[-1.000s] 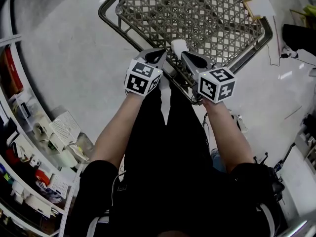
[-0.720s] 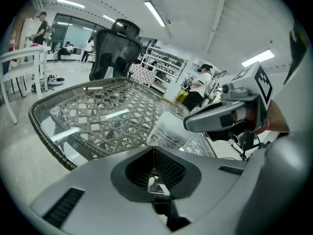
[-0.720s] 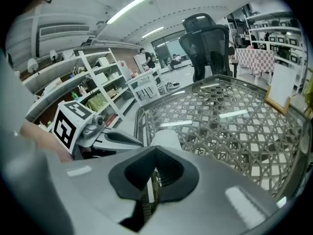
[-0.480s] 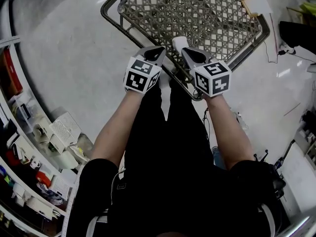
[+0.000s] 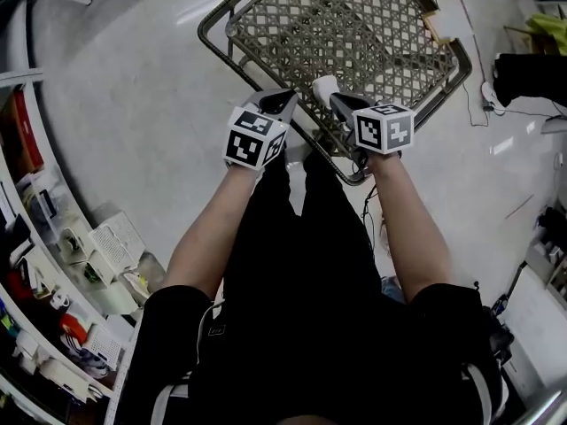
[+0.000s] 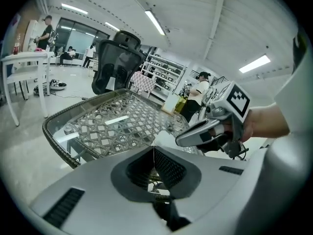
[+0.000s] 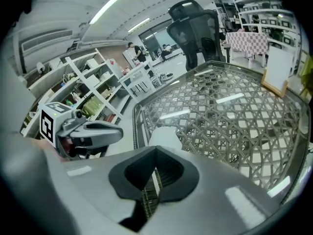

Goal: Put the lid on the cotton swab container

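A small white rounded object [image 5: 324, 88], possibly the cotton swab container, stands at the near edge of the table [image 5: 266, 7], which has a glass top over wicker lattice. Whether it has a lid on cannot be made out. My left gripper [image 5: 285, 99] hovers just left of it, and my right gripper [image 5: 342, 104] just right of it. Both are shut with nothing between the jaws. In the left gripper view the white object [image 6: 163, 140] shows just past the shut left gripper [image 6: 154, 150]. In the right gripper view the white object [image 7: 164, 136] sits past the right gripper [image 7: 156, 153].
The table's metal rim [image 5: 312, 140] runs under both grippers. Shelves with boxes and small goods [image 5: 53, 264] line the left side. A black office chair [image 7: 193, 28] stands beyond the table's far side. Cables [image 5: 485, 96] lie on the floor at the right.
The right gripper has shifted slightly up and inward toward the white object, and its marker cube has turned. The left gripper has barely moved. The head view has swung a little.
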